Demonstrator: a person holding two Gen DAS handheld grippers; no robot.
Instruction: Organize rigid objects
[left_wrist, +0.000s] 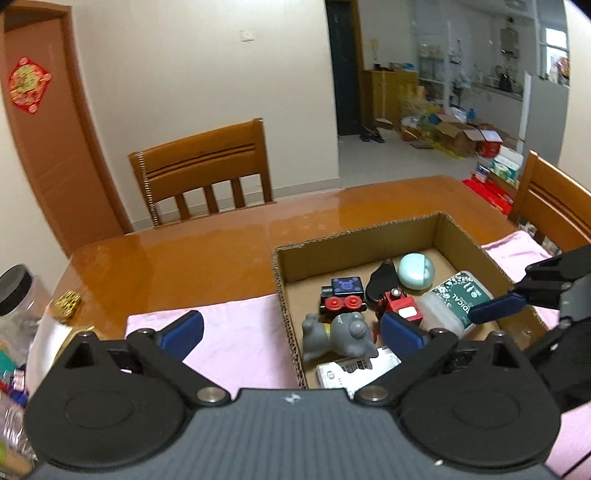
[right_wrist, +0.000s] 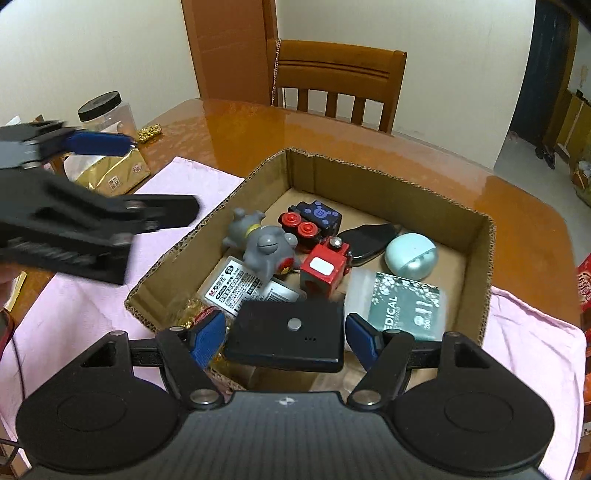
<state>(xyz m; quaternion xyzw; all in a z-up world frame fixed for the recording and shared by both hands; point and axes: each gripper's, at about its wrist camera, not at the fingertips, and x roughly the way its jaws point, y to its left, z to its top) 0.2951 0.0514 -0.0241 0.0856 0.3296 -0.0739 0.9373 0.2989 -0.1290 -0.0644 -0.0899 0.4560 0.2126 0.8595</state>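
Observation:
An open cardboard box sits on a pink cloth. Inside lie a grey toy animal, a black-and-red toy train, a red block toy, a pale green round case, a clear bottle with a green label and a white labelled pack. My right gripper is open, with a flat black box lying between its fingers over the box's near edge. My left gripper is open and empty above the box's left wall.
The wooden table has chairs at the far side and at the right. A clear jar with a black lid, a gold packet and a small gold trinket stand left of the cloth.

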